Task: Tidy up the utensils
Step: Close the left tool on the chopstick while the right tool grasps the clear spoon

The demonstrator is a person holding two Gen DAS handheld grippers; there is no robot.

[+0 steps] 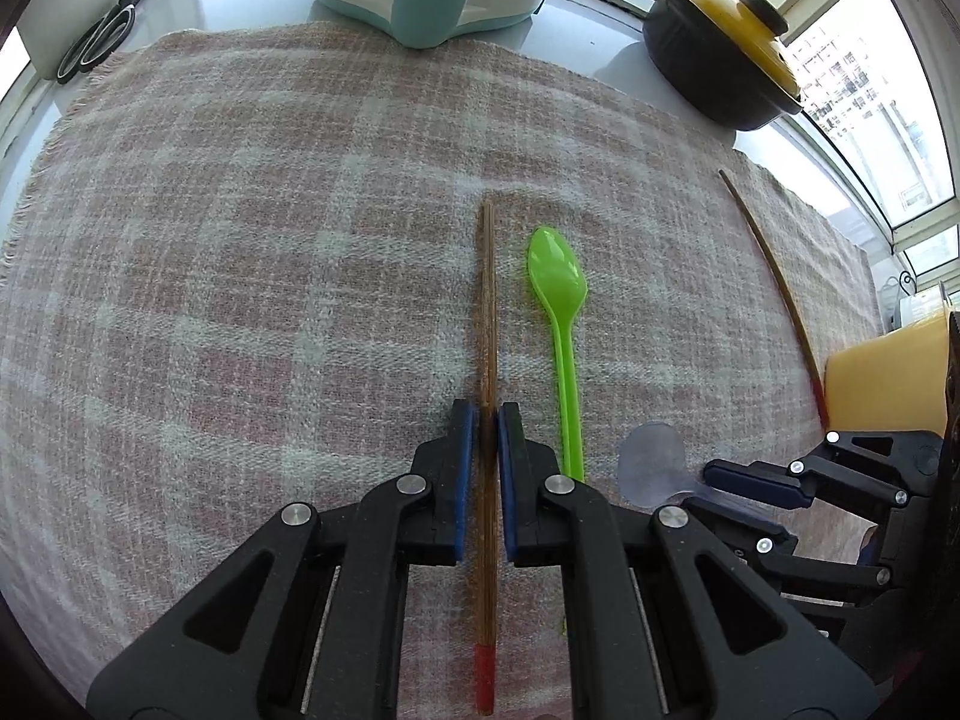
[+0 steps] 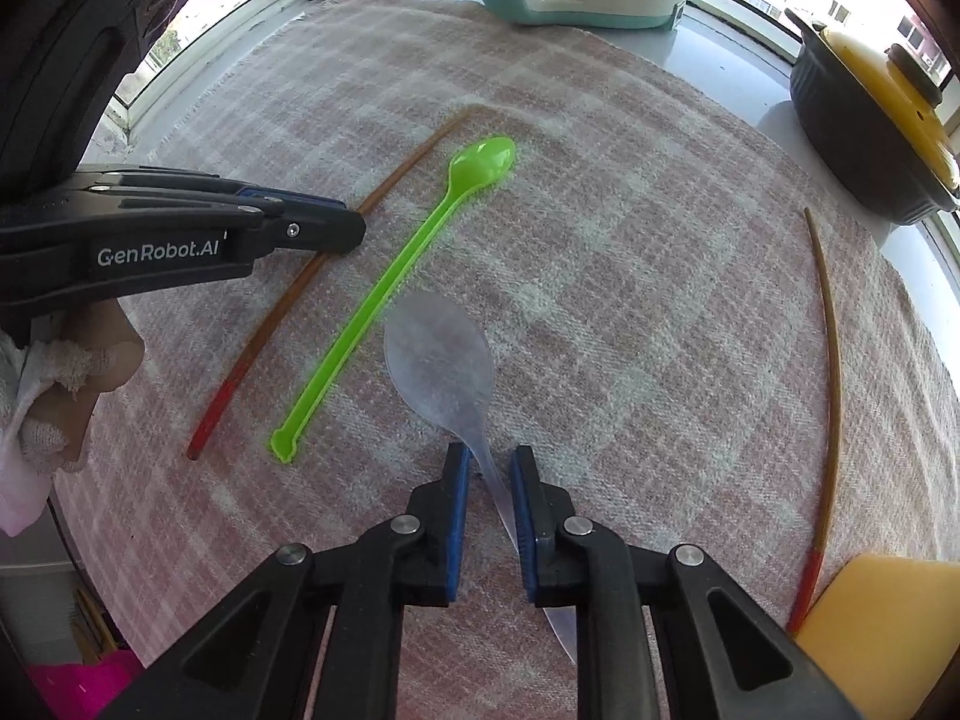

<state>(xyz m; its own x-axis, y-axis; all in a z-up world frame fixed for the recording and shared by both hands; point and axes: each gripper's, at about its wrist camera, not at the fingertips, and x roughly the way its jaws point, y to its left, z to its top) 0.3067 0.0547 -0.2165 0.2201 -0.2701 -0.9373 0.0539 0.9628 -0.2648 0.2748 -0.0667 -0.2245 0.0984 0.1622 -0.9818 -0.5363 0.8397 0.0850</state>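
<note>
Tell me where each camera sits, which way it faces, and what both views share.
Left wrist: behind the left tool, looking along a chopstick between its fingers; the right tool shows low right.
Right wrist: behind the right tool, looking along a clear spoon; the left tool enters from the left.
Shared: green spoon, checked cloth, black pot.

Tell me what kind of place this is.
Probably a home kitchen or dining nook set in a bay window: a table under a checked cloth, a black casserole pot with a yellow lid, and apartment blocks outside the window.
</note>
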